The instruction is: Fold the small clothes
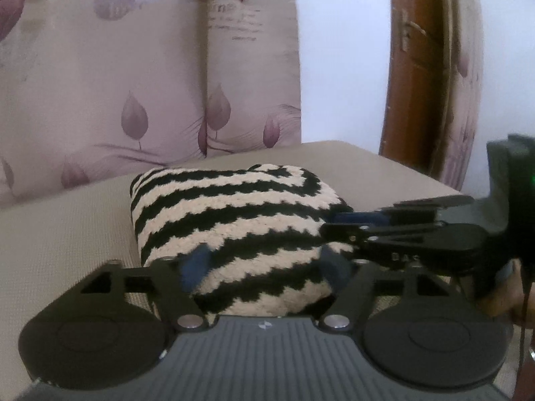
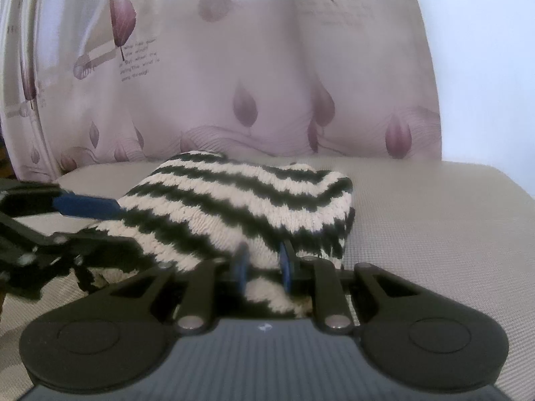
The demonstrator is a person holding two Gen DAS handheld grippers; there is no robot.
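A black-and-cream zigzag-striped knit garment (image 1: pixel 230 230) lies bundled on the beige mesh-textured cushion (image 1: pixel 60 234) in front of me, its near edge reaching right up to both of my tools. Behind it hangs a pale curtain (image 1: pixel 140 77) printed with mauve leaves and lines of small text; to its right stands a white wall (image 1: pixel 341 60), then a brown wooden door frame (image 1: pixel 411 73).

My left gripper (image 1: pixel 264 267) stands spread wide, its blue-padded fingers (image 1: pixel 195 265) straddling the near end of the knit. The cloth lies between them, but I do not see the pads pressing on it.

My right gripper (image 2: pixel 262 267) is nearly closed, pinching a fold of the striped knit at its near edge; its blue pads (image 2: pixel 241 269) sit close together with fabric bunched between them. From the left wrist camera this same tool comes in from the right, its tips at the garment's right side. From the right wrist camera my left tool shows at the left edge, one blue pad lying against the knit's left flank, the lower finger partly blurred.
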